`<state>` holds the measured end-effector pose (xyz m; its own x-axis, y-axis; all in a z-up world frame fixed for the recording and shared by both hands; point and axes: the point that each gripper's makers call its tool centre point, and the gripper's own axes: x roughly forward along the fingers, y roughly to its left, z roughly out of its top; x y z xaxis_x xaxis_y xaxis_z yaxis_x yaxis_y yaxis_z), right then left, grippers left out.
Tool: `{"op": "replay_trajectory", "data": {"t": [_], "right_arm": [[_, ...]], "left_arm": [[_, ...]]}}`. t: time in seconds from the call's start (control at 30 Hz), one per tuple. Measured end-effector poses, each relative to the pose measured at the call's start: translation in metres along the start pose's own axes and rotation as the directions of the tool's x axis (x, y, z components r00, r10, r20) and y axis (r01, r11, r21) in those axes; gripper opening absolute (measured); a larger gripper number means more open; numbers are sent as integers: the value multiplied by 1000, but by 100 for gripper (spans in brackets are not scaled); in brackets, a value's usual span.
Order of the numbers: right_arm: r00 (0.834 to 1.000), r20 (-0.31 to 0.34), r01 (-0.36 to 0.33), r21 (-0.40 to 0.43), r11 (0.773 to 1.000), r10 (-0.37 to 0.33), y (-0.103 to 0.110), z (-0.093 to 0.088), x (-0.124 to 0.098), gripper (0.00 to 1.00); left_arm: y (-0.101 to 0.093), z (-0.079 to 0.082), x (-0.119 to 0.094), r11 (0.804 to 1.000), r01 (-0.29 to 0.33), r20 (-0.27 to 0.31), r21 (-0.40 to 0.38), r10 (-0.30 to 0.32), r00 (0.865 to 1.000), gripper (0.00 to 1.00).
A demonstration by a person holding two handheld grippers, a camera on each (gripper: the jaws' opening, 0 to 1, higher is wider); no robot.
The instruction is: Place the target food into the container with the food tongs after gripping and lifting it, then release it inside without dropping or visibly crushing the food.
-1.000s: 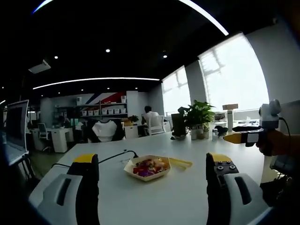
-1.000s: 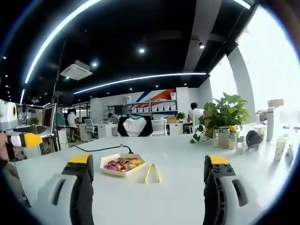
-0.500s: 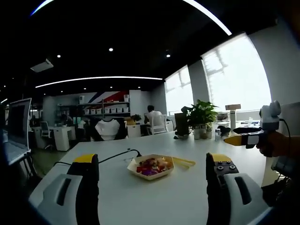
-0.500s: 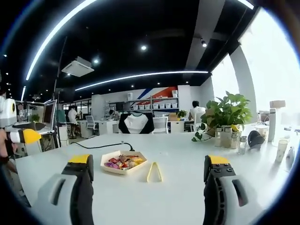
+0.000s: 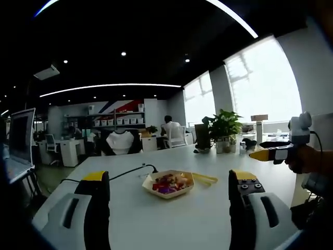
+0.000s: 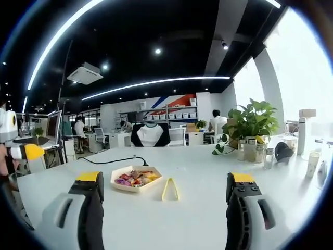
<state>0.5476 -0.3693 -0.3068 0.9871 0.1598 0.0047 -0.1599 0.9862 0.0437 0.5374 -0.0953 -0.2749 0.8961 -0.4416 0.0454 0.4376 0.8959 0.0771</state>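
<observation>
Right gripper (image 6: 164,200) and left gripper (image 5: 169,195), both spread wide and empty, hover above the white counter (image 6: 197,219). Beyond lie yellow food tongs (image 6: 170,189) beside the paper tray (image 6: 136,179) of mixed food (image 6: 134,178). Risk: squeezing the tongs crooked could skid them or crush a morsel.

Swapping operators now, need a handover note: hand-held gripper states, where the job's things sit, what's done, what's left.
Left hand-held gripper: open, holds nothing, above the white table.
Right hand-held gripper: open, holds nothing, above the same table.
Cream tray of mixed colourful food sits on the table ahead of both; a black cable runs behind it.
Yellow food tongs lie flat on the table just beside the tray, untouched.
Done: nothing yet.
Left: pick up the tongs, grip and lift the food, release it in the container without crushing.
</observation>
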Motion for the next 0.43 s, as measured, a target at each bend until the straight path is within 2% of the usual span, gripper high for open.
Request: {"op": "replay_trajectory", "data": {"t": [0.43], "right_arm": [[1000, -3, -7, 6, 1000, 7, 2, 0, 2, 99]], "left_arm": [[1, 1, 1, 1000, -2, -3, 2, 2, 1000, 100]]}}
